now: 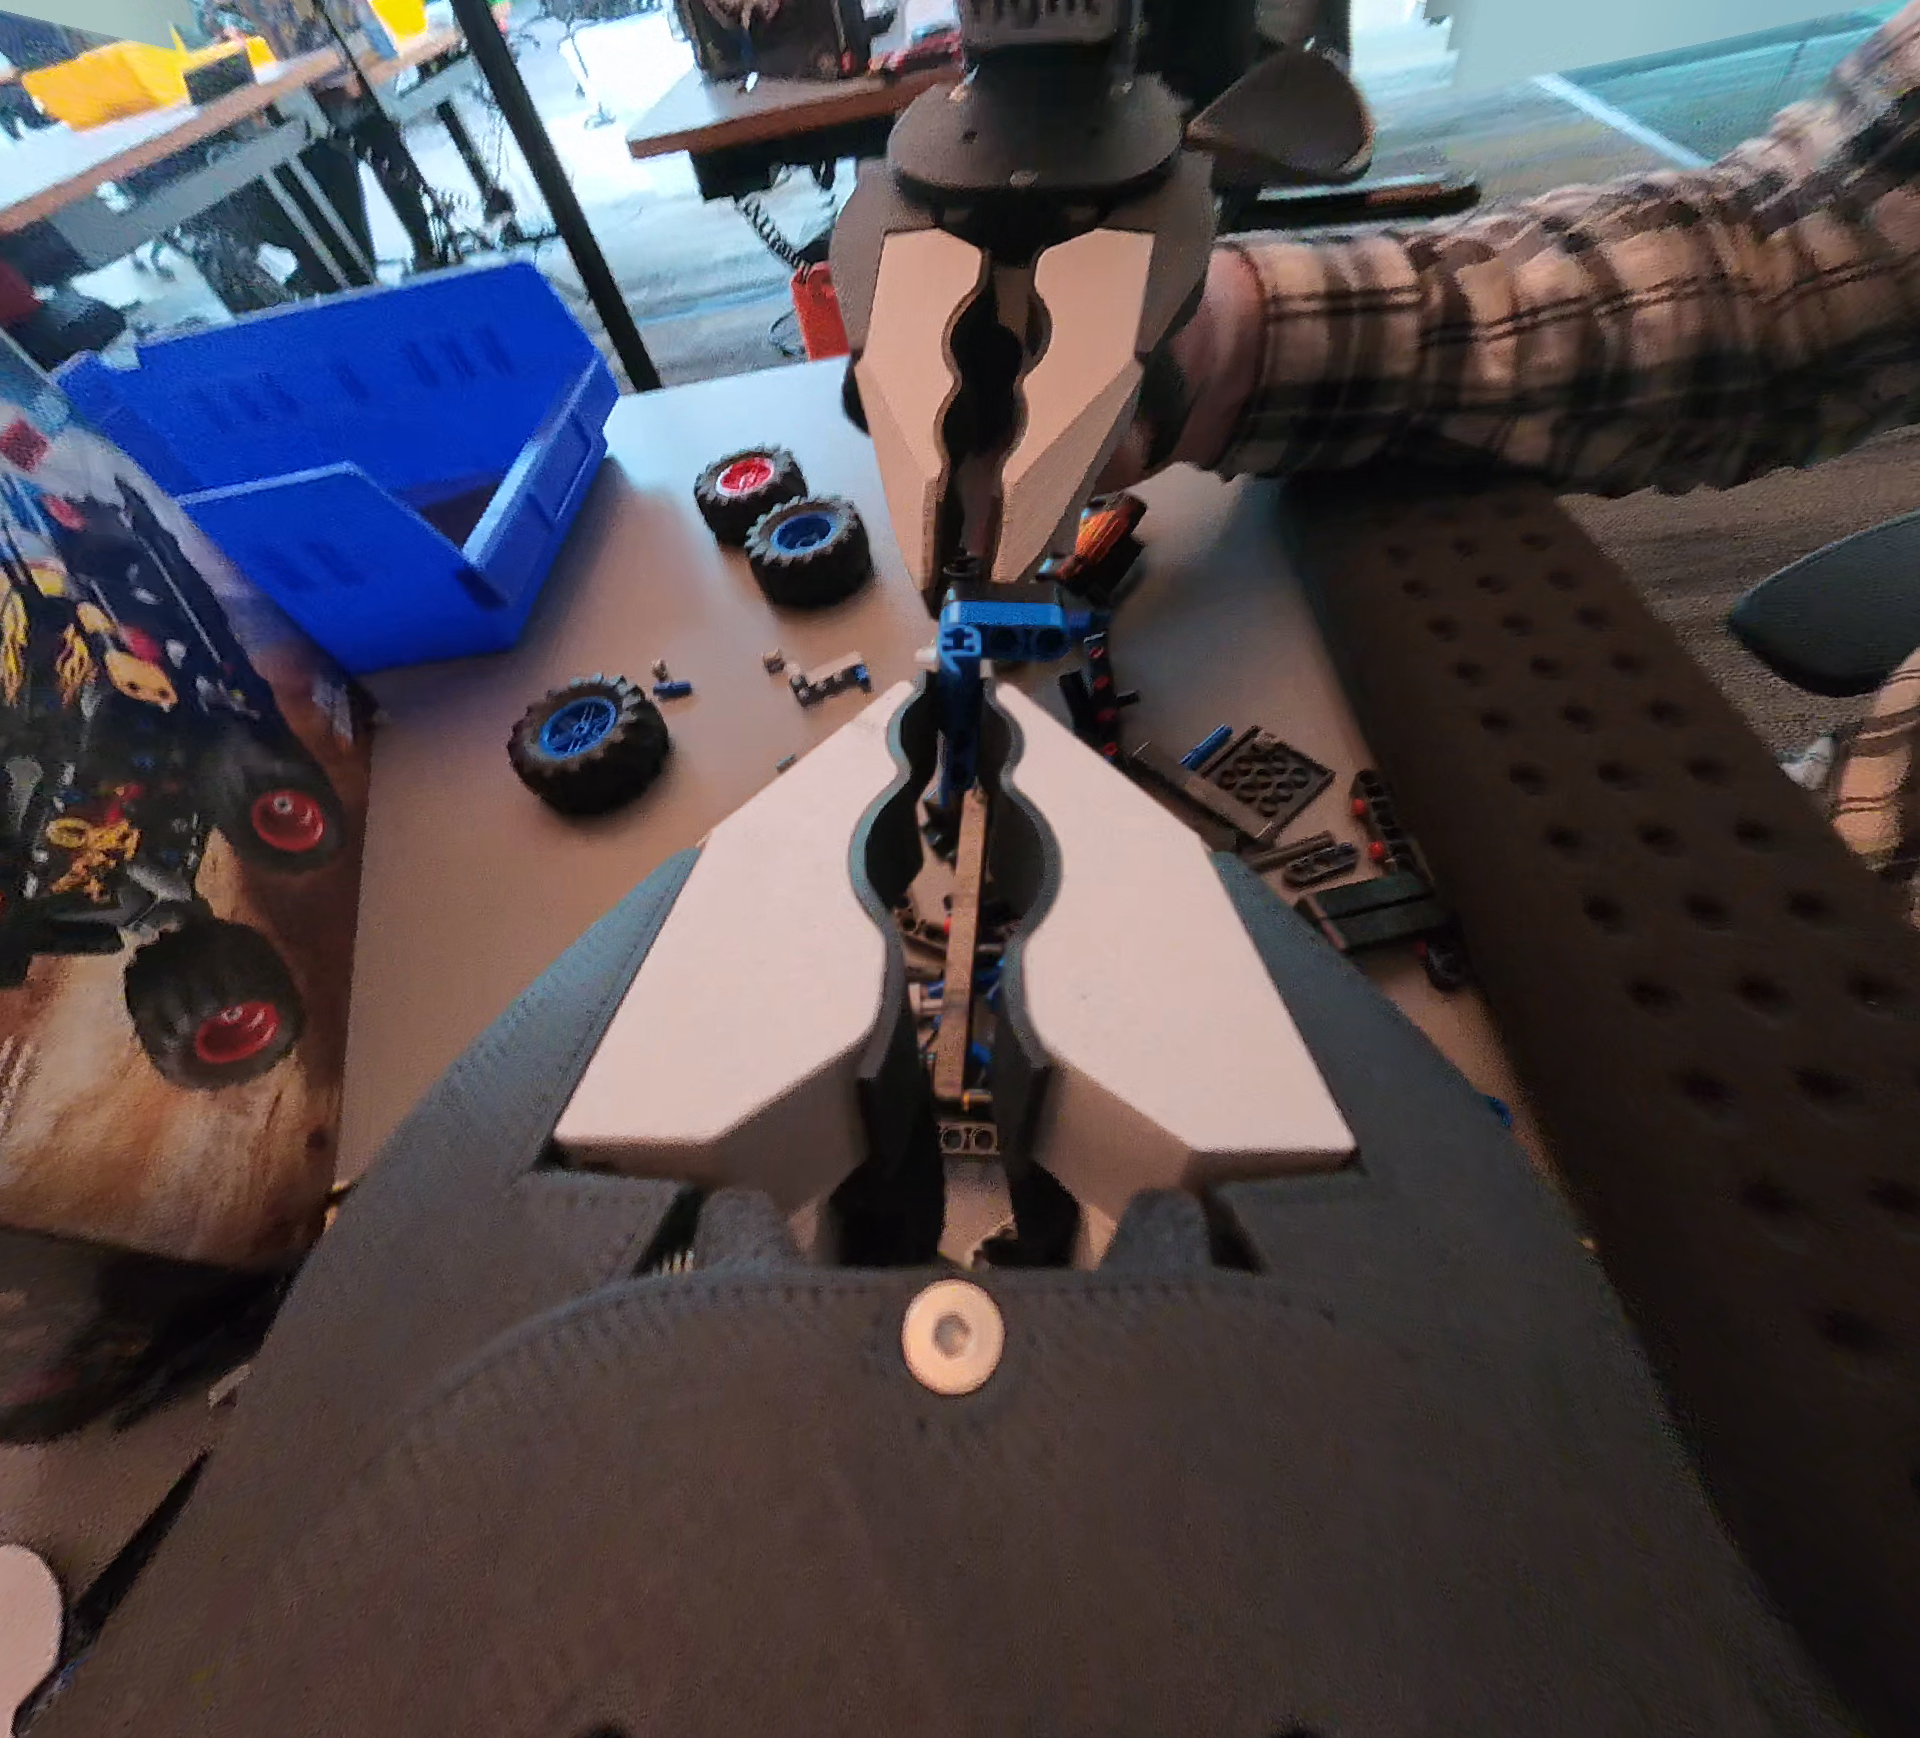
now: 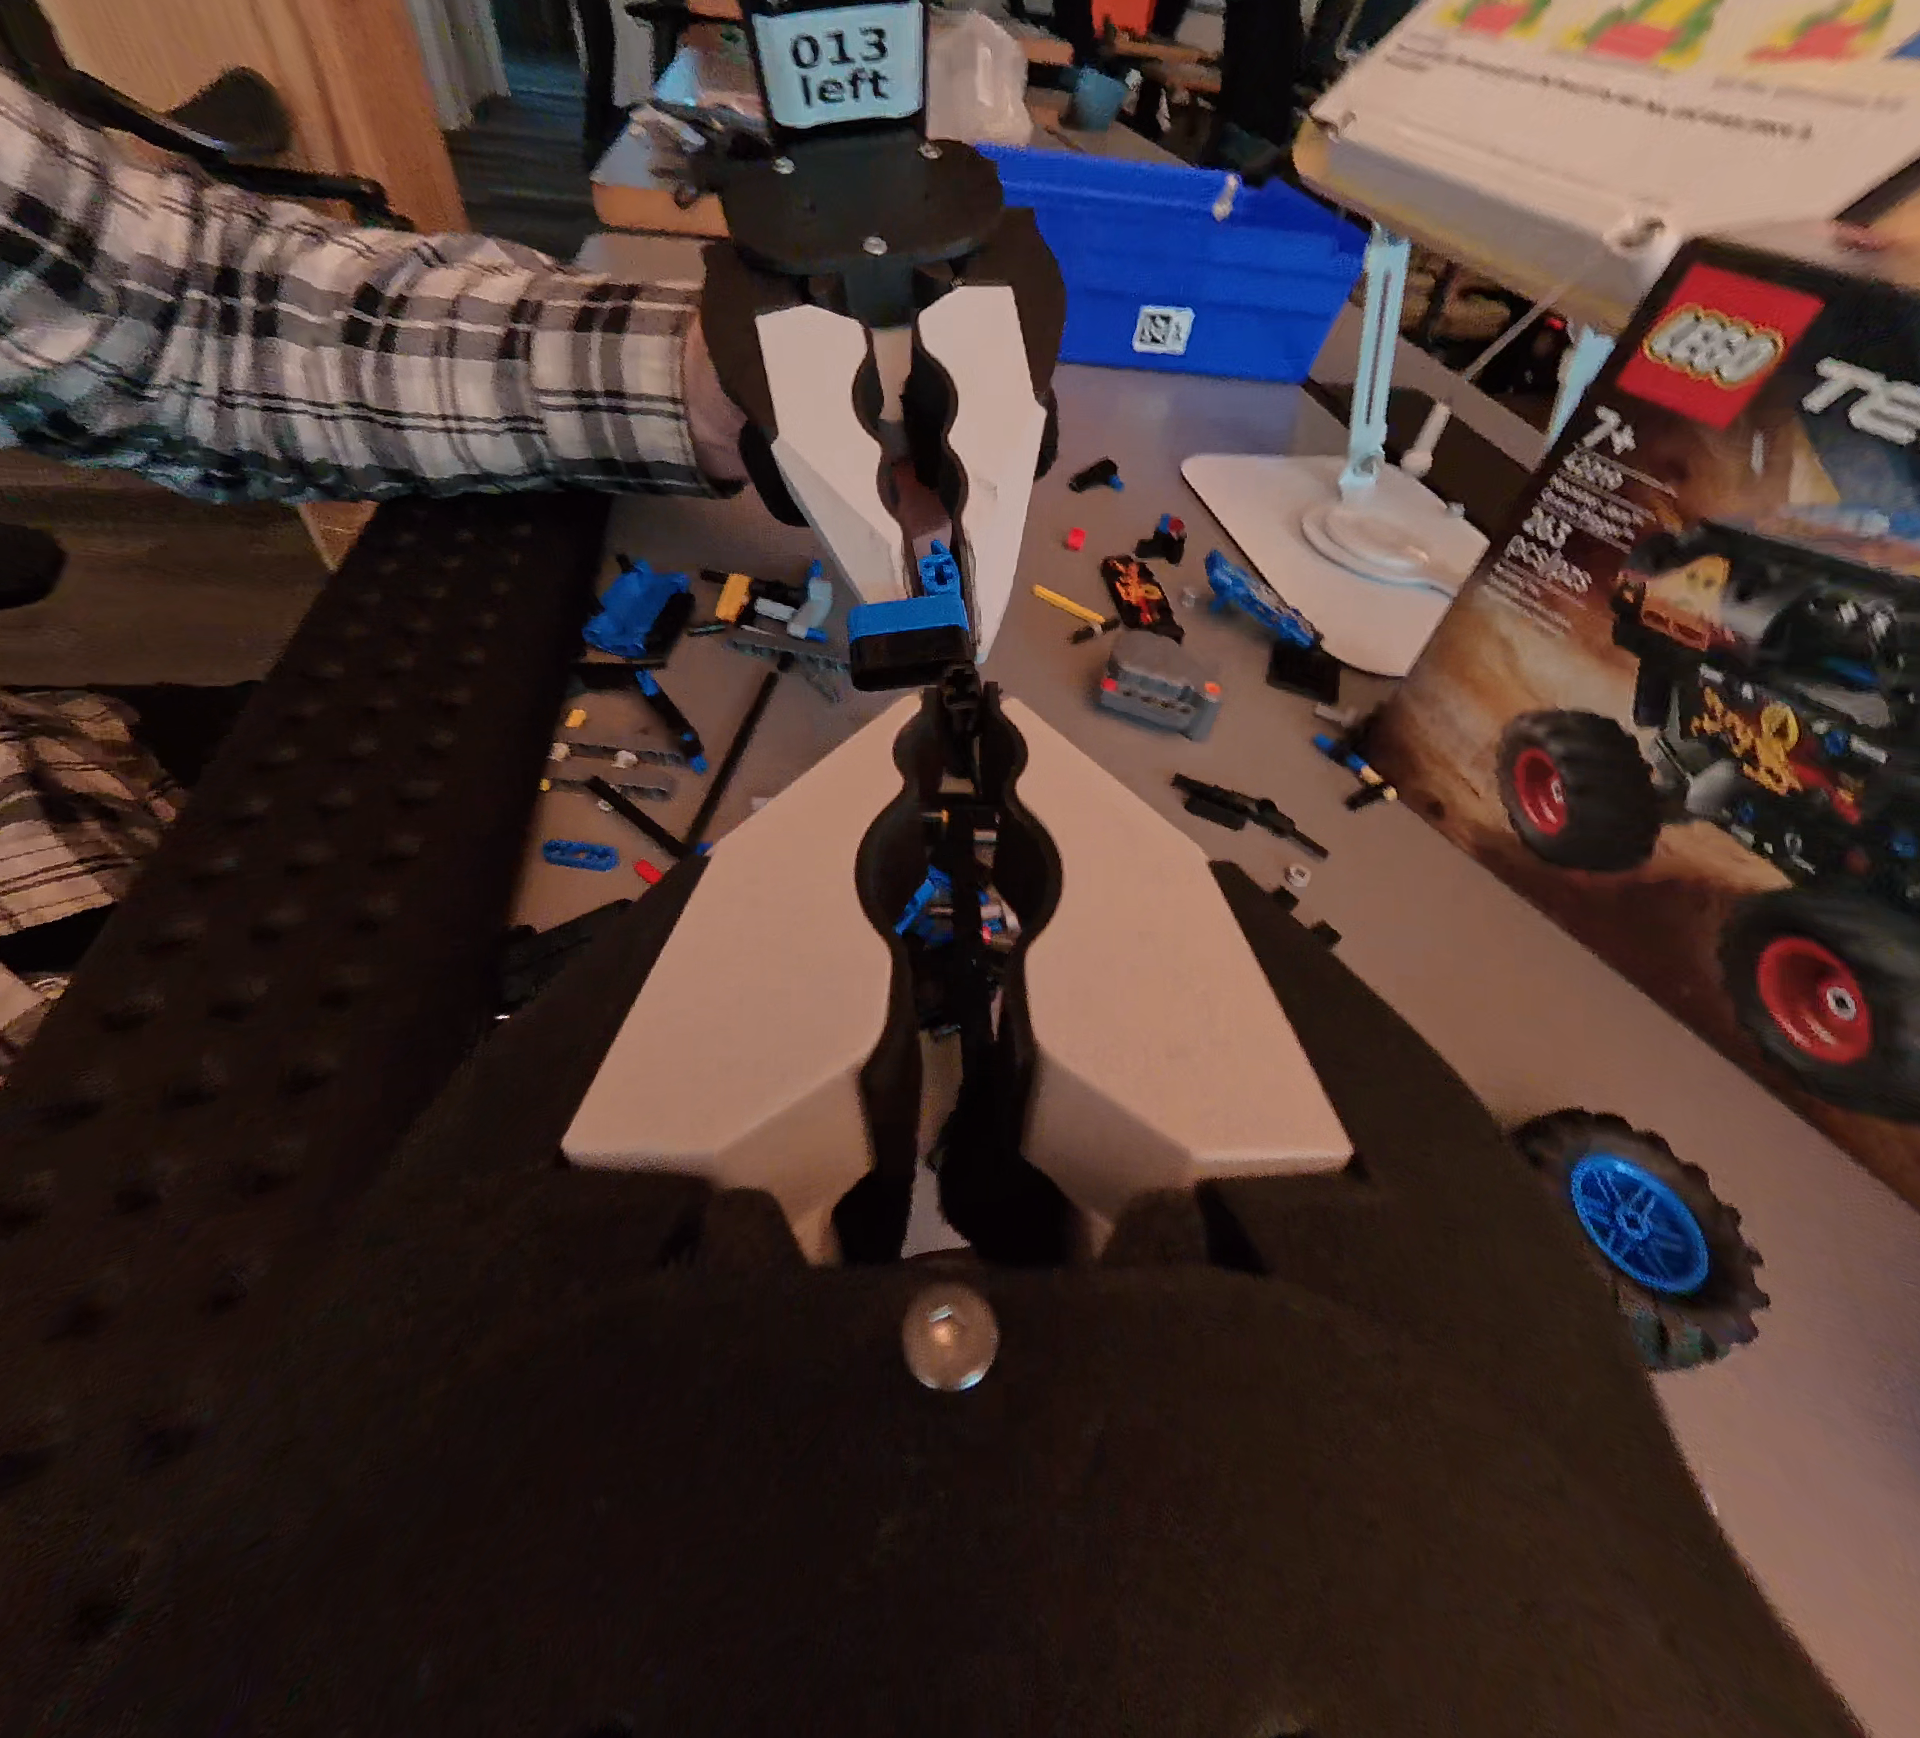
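In the left wrist view, my left gripper (image 1: 958,691) is shut on a small blue and black brick assembly (image 1: 1003,639), held above the grey table (image 1: 499,909). My right gripper (image 1: 971,561) faces it from the far side, tips nearly touching the assembly's top. In the right wrist view, my right gripper (image 2: 961,706) is shut on a thin black piece (image 2: 961,743) whose tip meets the black underside of the assembly (image 2: 904,639). The left gripper (image 2: 935,597) grips that assembly from behind. A plaid sleeve (image 2: 364,358) holds the left gripper.
A blue bin (image 1: 343,462) stands at the back left, with three loose wheels (image 1: 587,743) (image 1: 805,545) (image 1: 748,488) near it. A toy truck box (image 2: 1714,701) stands beside a white stand base (image 2: 1340,535). Loose parts (image 1: 1278,784) lie scattered near a black perforated mat (image 1: 1610,857). The tips of both grippers are at nearly the same place.
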